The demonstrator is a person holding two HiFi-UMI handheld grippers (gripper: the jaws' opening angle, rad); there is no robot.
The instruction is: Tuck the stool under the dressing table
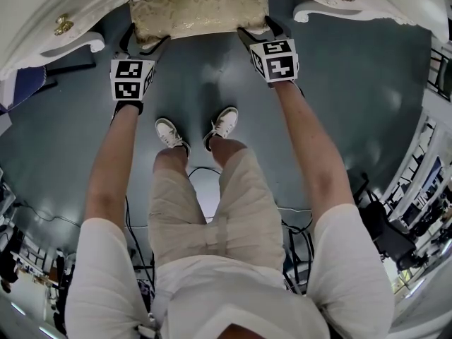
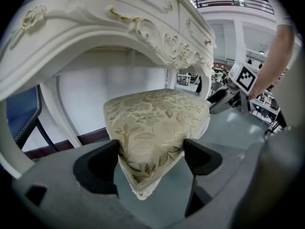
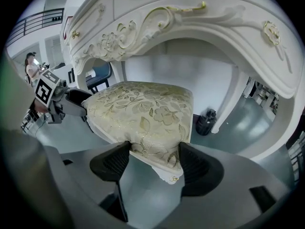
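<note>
Both near corners of the gold-patterned stool (image 1: 201, 13) (image 2: 157, 118) (image 3: 143, 109) were clamped. The left tool (image 1: 145, 44) (image 2: 150, 159) held the near-left corner between its jaws, and the right tool (image 1: 258, 34) (image 3: 152, 163) held the near-right corner. The stool stood on the grey floor (image 1: 339, 83) in the arched opening of the white dressing table (image 1: 28, 13) (image 2: 95, 23) (image 3: 190, 23). Its seat was partly under that arch, with the near edge projecting toward the person's sneakers (image 1: 169, 133).
</note>
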